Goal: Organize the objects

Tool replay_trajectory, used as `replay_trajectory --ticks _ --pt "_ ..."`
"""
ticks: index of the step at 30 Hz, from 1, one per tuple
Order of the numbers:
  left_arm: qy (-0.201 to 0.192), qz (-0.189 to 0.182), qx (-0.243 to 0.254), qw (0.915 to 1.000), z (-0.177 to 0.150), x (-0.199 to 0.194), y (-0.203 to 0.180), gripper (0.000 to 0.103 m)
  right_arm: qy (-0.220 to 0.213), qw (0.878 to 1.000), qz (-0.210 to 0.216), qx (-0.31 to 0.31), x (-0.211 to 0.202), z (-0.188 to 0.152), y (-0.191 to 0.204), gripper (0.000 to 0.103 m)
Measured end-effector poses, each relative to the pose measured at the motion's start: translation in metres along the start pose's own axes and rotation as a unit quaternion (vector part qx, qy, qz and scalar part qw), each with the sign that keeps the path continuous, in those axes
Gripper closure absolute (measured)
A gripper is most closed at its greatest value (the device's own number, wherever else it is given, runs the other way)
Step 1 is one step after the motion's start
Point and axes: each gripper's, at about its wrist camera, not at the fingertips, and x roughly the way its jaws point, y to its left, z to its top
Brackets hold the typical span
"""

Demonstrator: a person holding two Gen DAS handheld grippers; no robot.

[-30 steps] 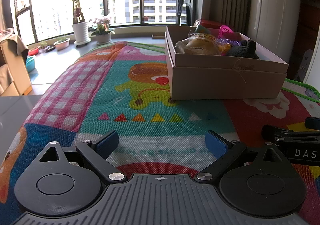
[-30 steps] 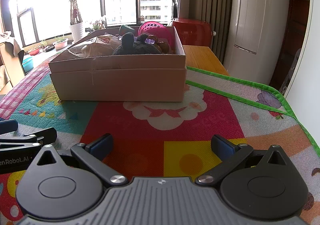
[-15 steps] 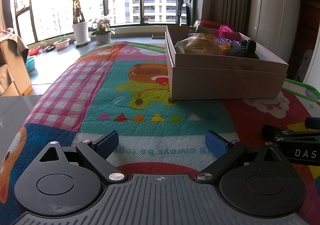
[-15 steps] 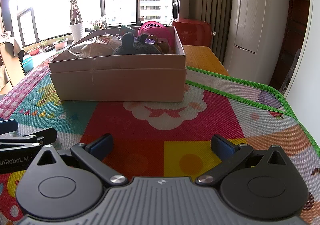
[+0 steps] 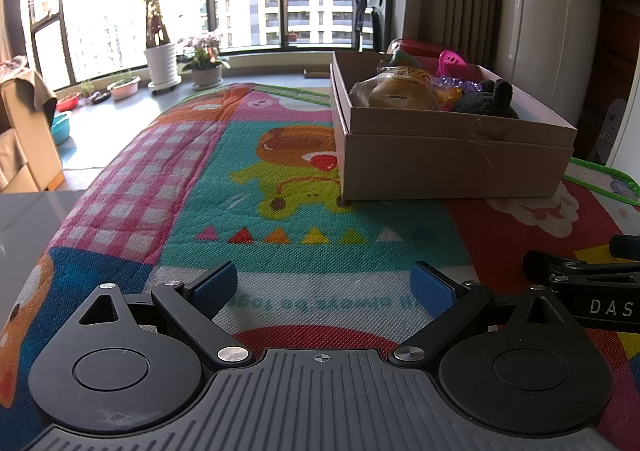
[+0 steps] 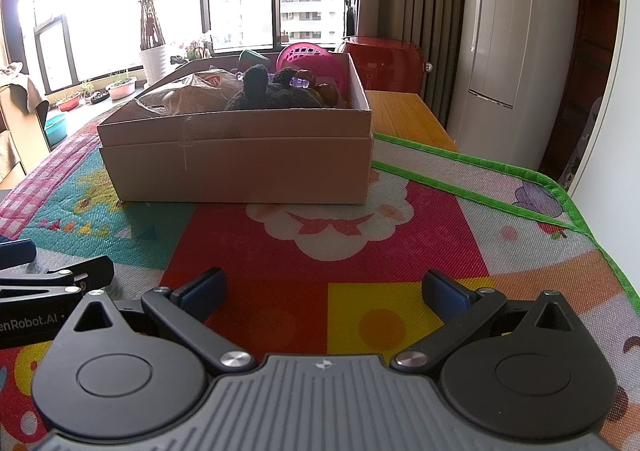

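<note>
The left gripper (image 5: pixel 323 285) is seen low over the colorful play mat (image 5: pixel 280 251). Its two blue fingertips (image 5: pixel 216 285) are spread wide, and nothing is held between them. The right gripper (image 6: pixel 324 291) is also seen low over the mat, with its blue fingertips (image 6: pixel 204 291) spread wide and nothing held. The two grippers are placed side by side, and each one is seen at the edge of the other's view.

The mat is spread over the tabletop (image 6: pixel 400 111). A row of small colored triangles (image 5: pixel 312 235) is printed on the mat between the left gripper and the cardboard box (image 5: pixel 452 159). A white cloud shape with a red bow (image 6: pixel 328 229) is printed between the right gripper and the box.

The box is set on the mat, well apart from both grippers. Its top is open, and it is filled with things. Inside the box, a dark fluffy toy (image 6: pixel 268 93) is seen near the front wall. A crinkly bag with a round yellow thing in it (image 5: pixel 400 91) is packed beside the toy. A purple see-through piece (image 6: pixel 300 82) and a pink plastic basket (image 6: pixel 312 57) are seen farther back in the box.

Behind the box, a red round stool (image 6: pixel 384 59) is seen. Far behind the box, a tall plant in a white pot (image 5: pixel 160 59) and a pot of flowers (image 5: pixel 206 67) are set by the big windows.
</note>
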Motion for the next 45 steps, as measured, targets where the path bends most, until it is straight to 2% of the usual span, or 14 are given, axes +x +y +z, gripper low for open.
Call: replay_trajectory --ticks 45 --pt "0.000 -0.004 -0.005 1.0000 0.0002 0.0008 0.0021 0.005 0.000 1.000 0.000 0.000 -0.0002 -0.0002 0.0001 0.000"
